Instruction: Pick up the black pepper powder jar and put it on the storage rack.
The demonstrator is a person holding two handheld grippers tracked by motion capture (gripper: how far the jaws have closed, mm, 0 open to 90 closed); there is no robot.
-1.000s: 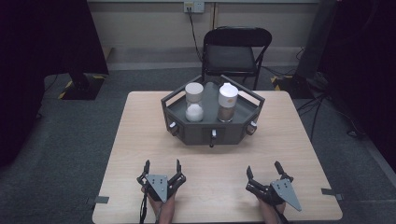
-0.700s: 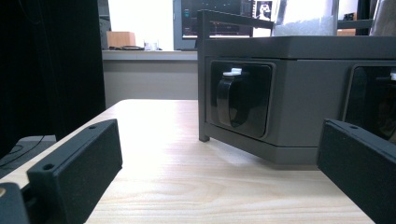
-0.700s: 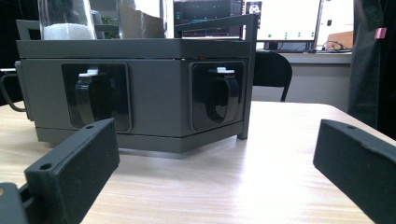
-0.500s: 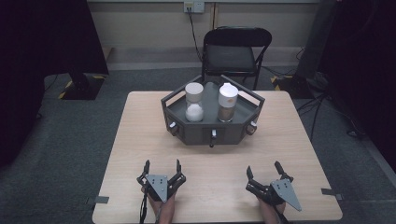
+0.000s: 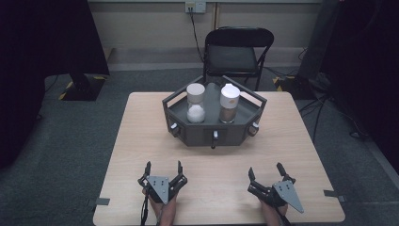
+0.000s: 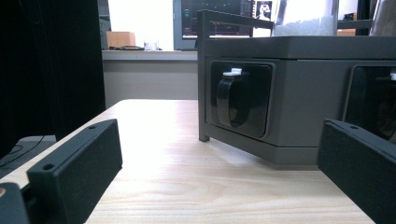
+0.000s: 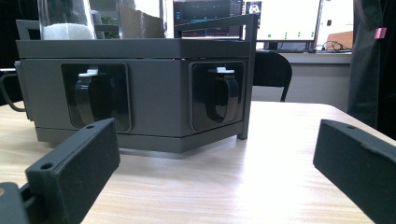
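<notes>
- Nothing has moved since a second ago: both my grippers rest at the near edge of the table, just as they did.
- My left gripper (image 5: 163, 170) lies on the pale wood-grain table (image 5: 141, 136), jaws spread wide and holding nothing; in the left gripper view its blocky matte-black jaws frame bare tabletop.
- My right gripper (image 5: 267, 173) sits well apart to the right, jaws likewise wide open and empty, its grey three-cornered plate on top.
- Farther out, at mid-table, stands the dark grey caddy (image 5: 235, 134), six-sided with flat matte panels and a raised rail round its top.
- Recessed black pockets in its faces each hold a looped black handle (image 7: 224, 95) with a white tip.
- Two clear jars stand inside: the left jar (image 5: 195, 103) holds something white and grainy, the right jar (image 5: 229, 104) something brown.
- Both gripper views cut the jars off at the top, and their contents are hard to make out.
- Beyond the table stands a black folding chair (image 5: 233, 52).
</notes>
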